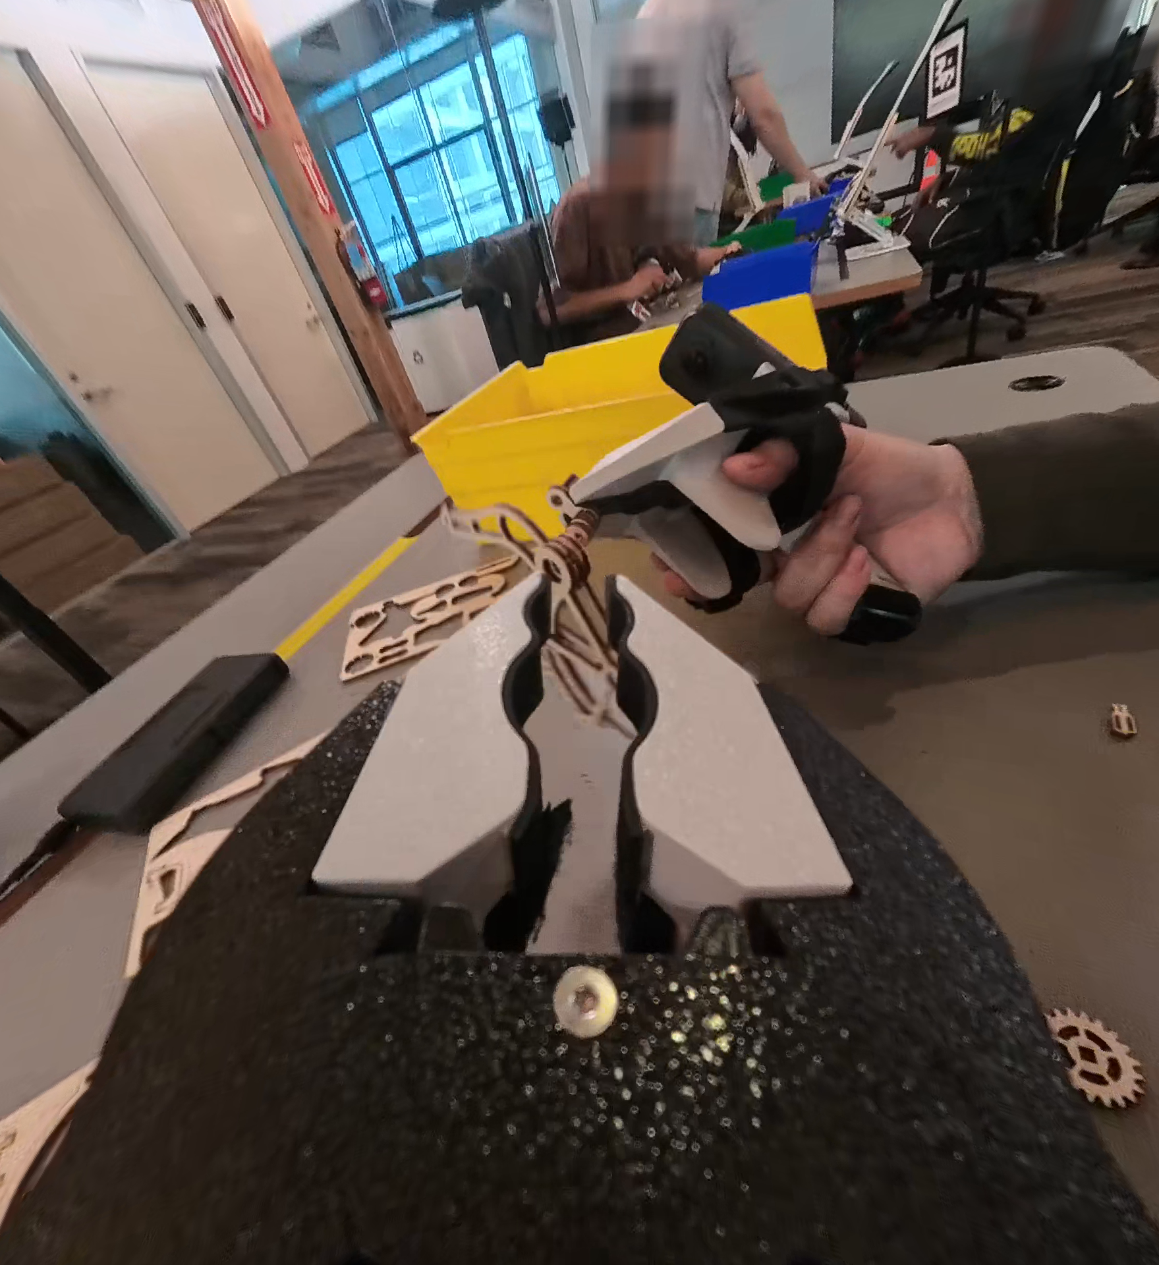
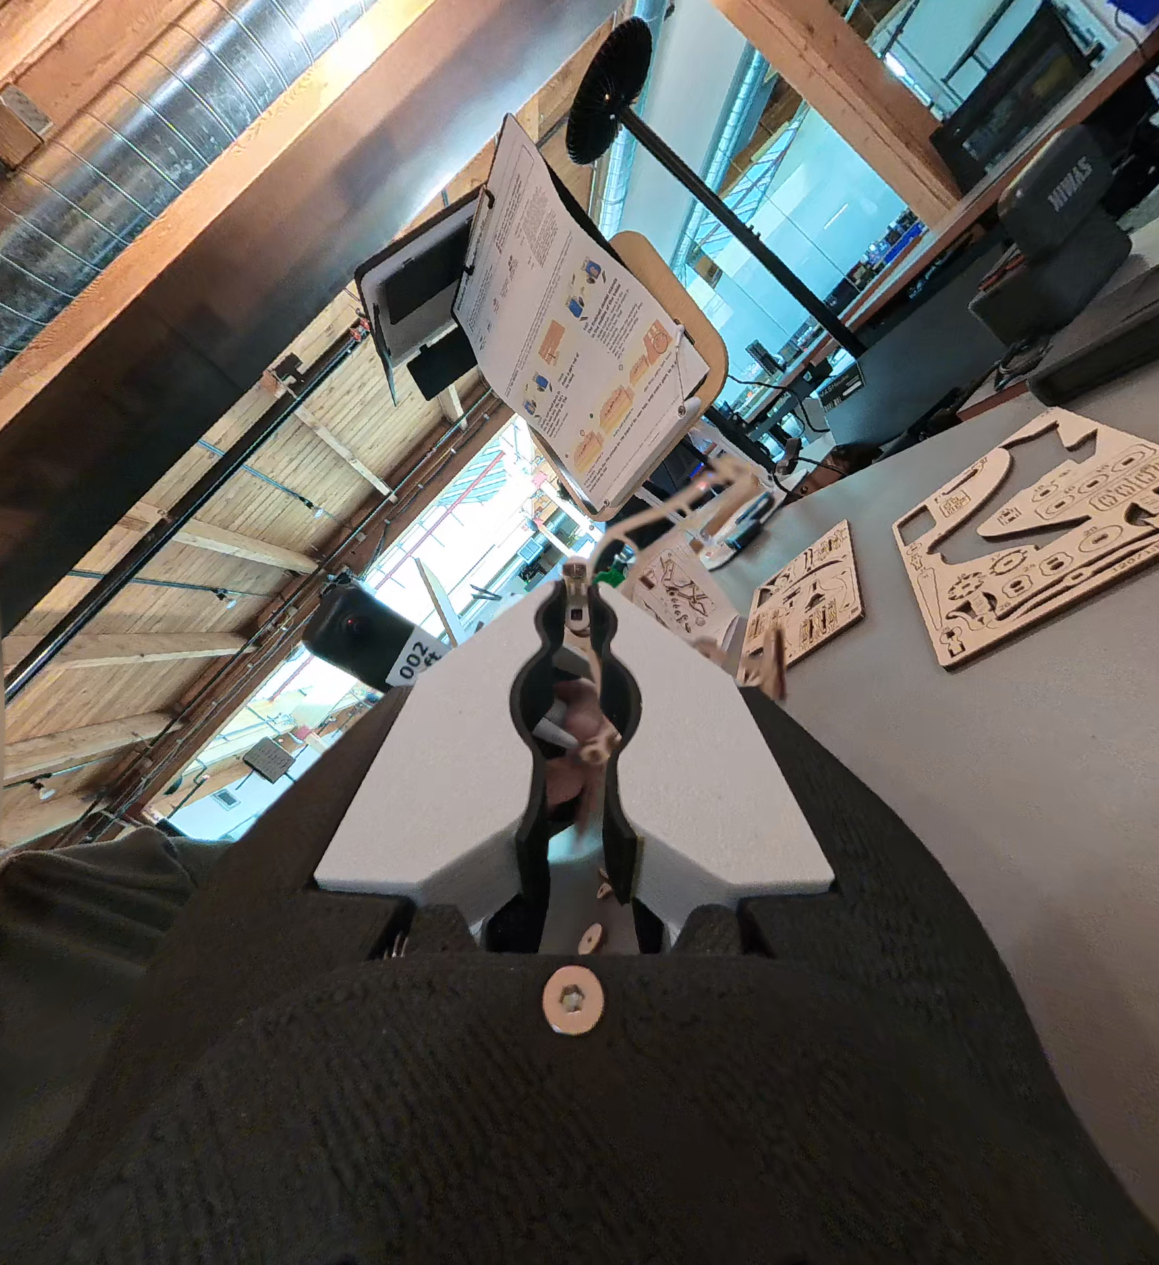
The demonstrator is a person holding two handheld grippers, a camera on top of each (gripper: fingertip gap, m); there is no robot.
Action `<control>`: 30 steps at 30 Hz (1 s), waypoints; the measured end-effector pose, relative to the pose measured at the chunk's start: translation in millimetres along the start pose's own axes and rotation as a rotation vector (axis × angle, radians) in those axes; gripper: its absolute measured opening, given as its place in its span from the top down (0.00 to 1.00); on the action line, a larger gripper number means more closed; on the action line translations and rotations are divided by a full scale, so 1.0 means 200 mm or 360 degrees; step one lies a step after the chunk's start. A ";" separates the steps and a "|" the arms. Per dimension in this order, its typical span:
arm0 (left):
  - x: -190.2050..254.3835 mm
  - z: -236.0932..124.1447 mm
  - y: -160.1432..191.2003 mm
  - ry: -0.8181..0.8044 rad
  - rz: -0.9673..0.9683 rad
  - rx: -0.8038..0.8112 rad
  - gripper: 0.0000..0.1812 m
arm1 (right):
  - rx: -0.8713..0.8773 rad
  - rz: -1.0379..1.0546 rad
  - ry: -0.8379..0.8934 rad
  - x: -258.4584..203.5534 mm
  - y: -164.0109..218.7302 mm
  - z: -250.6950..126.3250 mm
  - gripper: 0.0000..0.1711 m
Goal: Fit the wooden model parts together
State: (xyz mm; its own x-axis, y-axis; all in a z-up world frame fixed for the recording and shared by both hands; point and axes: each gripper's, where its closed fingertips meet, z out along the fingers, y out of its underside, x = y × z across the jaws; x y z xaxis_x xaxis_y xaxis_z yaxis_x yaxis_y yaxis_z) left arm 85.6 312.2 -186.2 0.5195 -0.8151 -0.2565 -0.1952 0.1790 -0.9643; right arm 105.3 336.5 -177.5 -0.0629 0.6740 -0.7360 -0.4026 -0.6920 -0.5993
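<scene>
My left gripper [image 1: 578, 589] is shut on a thin laser-cut wooden model [image 1: 587, 657], which stands upright between its grey fingers above the table. The model's curved arm [image 1: 494, 527] reaches up and to the left. My right gripper [image 1: 580, 503], held by a hand at the right, meets the model's top from the right. It is shut on a small wooden part [image 1: 563, 503] that touches the model's stacked discs. In the right wrist view the right gripper [image 2: 576, 589] pinches that part [image 2: 575, 602] at its fingertips. The model's arm [image 2: 672, 500] shows beyond them.
A yellow bin [image 1: 563, 424] stands behind the model. Punched wooden sheets lie on the grey table [image 1: 426, 616] [image 2: 1042, 541] [image 2: 809, 602]. A loose gear [image 1: 1097, 1068] and a small part [image 1: 1123, 720] lie at the right. A black block [image 1: 172, 739] lies left. An instruction sheet [image 2: 583, 328] hangs on a stand. Left and right tips are no more than a few centimetres apart.
</scene>
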 end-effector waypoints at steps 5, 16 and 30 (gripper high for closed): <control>0.01 0.03 0.05 0.0002 -0.0010 -0.0090 0.95 | -0.0045 0.0004 -0.0014 -0.01 0.03 0.02 0.97; 0.01 0.03 0.02 -0.0057 -0.0052 -0.0027 0.98 | -0.0006 -0.0116 -0.0014 -0.03 0.03 0.03 0.97; -0.05 0.00 -0.04 -0.0274 -0.0098 0.0049 0.93 | 0.0090 -0.0563 0.0048 -0.10 0.07 0.07 0.98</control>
State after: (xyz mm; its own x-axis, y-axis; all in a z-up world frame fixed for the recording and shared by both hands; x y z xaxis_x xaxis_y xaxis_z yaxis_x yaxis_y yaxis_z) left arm 82.2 319.8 -176.2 0.6647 -0.7193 -0.2020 -0.1345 0.1507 -0.9794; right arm 87.9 316.4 -166.5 0.1165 0.8607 -0.4955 -0.4447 -0.4009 -0.8009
